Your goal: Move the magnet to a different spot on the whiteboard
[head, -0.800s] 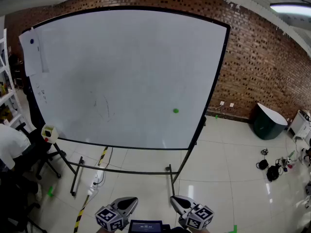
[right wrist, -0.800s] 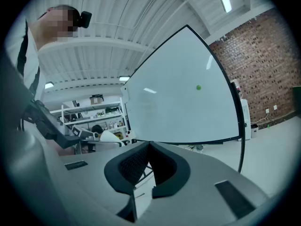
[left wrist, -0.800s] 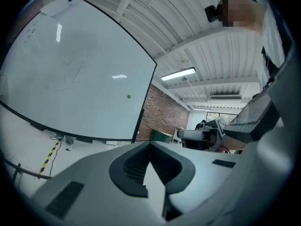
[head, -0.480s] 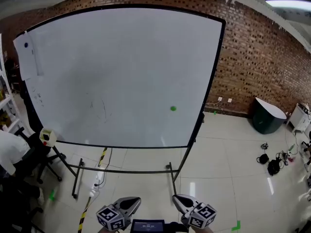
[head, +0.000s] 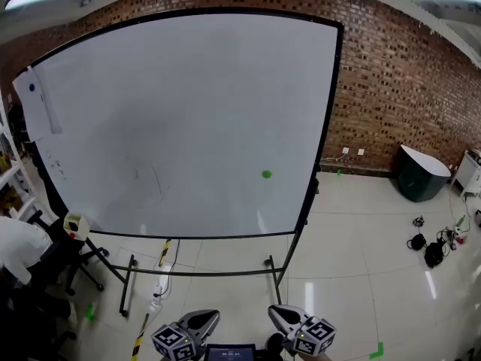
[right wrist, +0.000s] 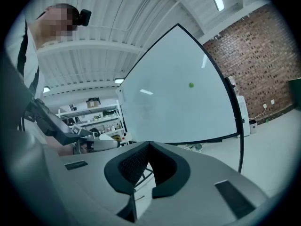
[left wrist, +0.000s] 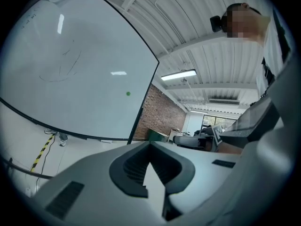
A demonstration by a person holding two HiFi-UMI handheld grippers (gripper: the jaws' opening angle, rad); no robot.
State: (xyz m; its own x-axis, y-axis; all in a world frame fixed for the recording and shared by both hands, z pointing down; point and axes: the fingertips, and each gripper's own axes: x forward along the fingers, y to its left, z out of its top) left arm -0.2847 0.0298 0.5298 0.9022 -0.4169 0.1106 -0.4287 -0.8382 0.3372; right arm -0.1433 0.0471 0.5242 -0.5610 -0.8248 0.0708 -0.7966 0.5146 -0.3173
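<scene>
Though it is only a small thing, the magnet [head: 266, 174] stands out at once: a round, bright green dot, flat against the pale whiteboard [head: 188, 104]. It sits in the board's lower right part, a little in from the black frame on that side and somewhat above the bottom rail, with faint pen scribbles well off to its left. Nothing touches it. Both hand-held tools are down at the person's waist, well apart from the board, with bare floor tiles and the board's black stand [head: 203, 269] between them and it. The left gripper [head: 201, 320] has its jaws closed tip to tip on nothing, and in its own view the green dot [left wrist: 128, 93] shows high above and a little left of the tips. The right gripper [head: 282, 316] is likewise closed and empty, and from it the magnet [right wrist: 191, 84] appears up and to the right. Seen from above, the magnet lies nearer the right gripper's line than the left's.
</scene>
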